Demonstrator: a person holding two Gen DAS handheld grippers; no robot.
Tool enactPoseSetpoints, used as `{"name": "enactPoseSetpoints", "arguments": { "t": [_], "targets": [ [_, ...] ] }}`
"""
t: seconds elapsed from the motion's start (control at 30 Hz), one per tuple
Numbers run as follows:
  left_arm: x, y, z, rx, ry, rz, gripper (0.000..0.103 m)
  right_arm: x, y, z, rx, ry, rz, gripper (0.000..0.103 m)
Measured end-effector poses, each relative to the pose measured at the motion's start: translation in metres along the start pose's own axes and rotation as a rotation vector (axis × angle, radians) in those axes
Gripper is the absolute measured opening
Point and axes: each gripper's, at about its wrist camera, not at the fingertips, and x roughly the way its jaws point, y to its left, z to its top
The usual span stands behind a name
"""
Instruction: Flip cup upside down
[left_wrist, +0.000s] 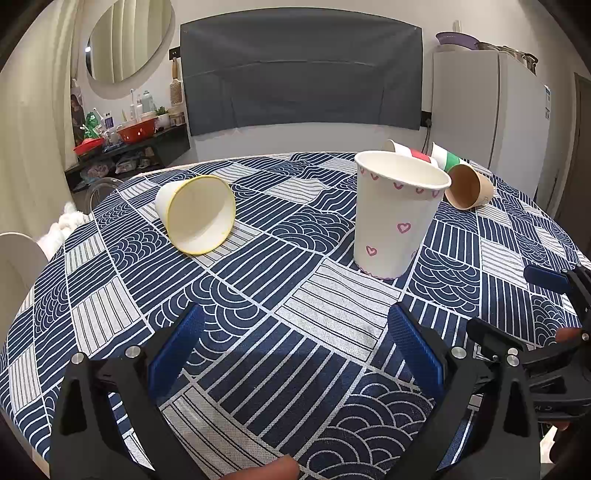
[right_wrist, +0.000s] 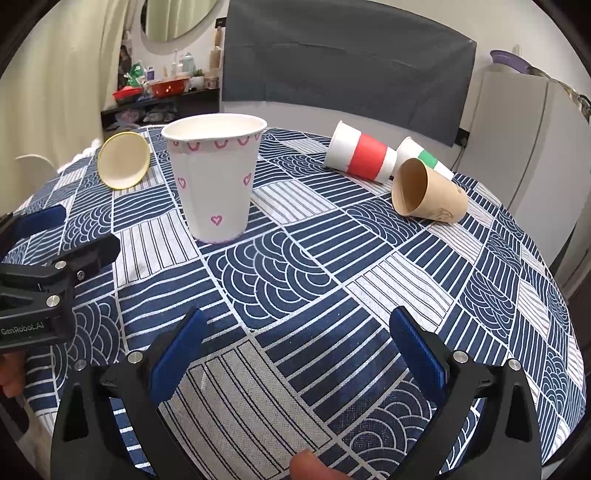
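Upright, the white heart-printed paper cup (left_wrist: 397, 214) stands mid-counter (left_wrist: 258, 354) on the blue patterned cloth; left hand-held gripper (left_wrist: 295, 354) and right hand-held gripper (right_wrist: 295, 354) hover wide apart, empty, near it.

Both wrist cameras low over table's (left_wrist: 258, 369) near edge, facing the far edge; left sits left. Shared: upright heart cup (right_wrist: 216, 177), close.

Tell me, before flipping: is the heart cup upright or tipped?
Upright: the heart cup stands on its base on the tablecloth, open rim up.
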Motion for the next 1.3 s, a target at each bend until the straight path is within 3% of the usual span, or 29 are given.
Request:
{"name": "enactPoseSetpoints", "arguments": {
  "t": [0.57,1.3],
  "targets": [
    [-0.0047,-0.0035,-0.0009,0.011,-0.032,0.024,0.097,0.002,-0.0007,0.0003,0.001,0.015,0.015,0.095],
    [-0.0014,-0.0027,-0.0007,0.009,-0.014,0.022,0.097,0.0007,0.0013,0.0003,-0.009,0.015,0.021,0.095]
  ]
}}
